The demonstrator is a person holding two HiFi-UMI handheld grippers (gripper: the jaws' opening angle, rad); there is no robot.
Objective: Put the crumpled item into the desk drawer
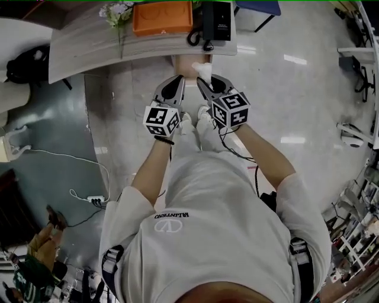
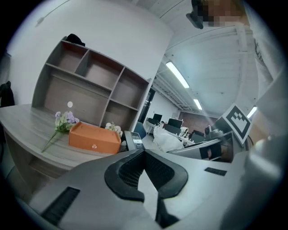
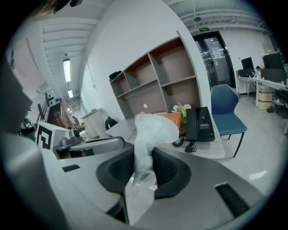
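Presently a carry. The right gripper (image 3: 145, 167) has its jaws partly apart, pads pressed on a white, crumpled, translucent wad (image 3: 152, 128) of thin wrap or paper. The wad stands up past the tips and trails back toward the camera. In the head view the right gripper (image 1: 205, 81) sits just above frame centre with the wad (image 1: 203, 70) at its tip, over the floor and near the desk edge. The left gripper (image 2: 144, 155) has its jaws closed tip to tip, with nothing between them. In the head view it (image 1: 178, 84) hangs just beside the right one, on its left.

Outward, a pale wood-grain curved desk (image 1: 83, 47) runs across the top of the head view. On it are an orange rectangular box (image 1: 163, 18) with a small knob on its front, a black desk telephone (image 1: 214, 21) right of it, and a bunch of pale flowers (image 1: 116, 10) left of it.

Judged step: transport, with the item gripped and not yet at the drawer. The orange box is likely the drawer, since the knob suggests a pull-out front, and it looks closed. A tan shape under the desk edge by the wad is unclear.

The next move calls for the empty left gripper to pinch that small knob and pull. The box may slide if it is light. Then the right gripper goes over the opening and releases; the thin wad may cling to a pad.
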